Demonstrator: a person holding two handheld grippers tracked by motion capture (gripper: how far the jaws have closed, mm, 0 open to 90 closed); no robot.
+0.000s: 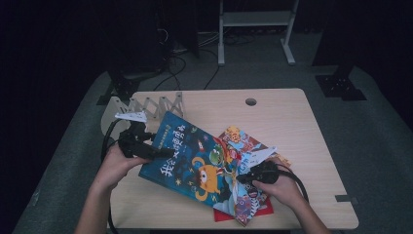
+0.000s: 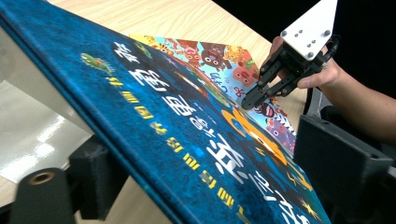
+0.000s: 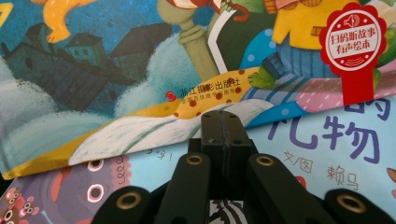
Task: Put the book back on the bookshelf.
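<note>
You are looking at a wooden table (image 1: pixel 292 122) lying evenly lit from above while the surrounding room is sinking into near darkness. Glare is whitening the blue picture book's (image 2: pixel 187 130) raised underside in the left gripper view. Nearest jaw parts are blurring in both gripper views, and the high view is showing soft, grainy detail.

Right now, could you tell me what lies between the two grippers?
In the high view, the blue picture book spans from the left gripper to the right gripper.

Glossy blue picture book (image 1: pixel 187 158) on matt wooden table (image 1: pixel 277 112).
</note>
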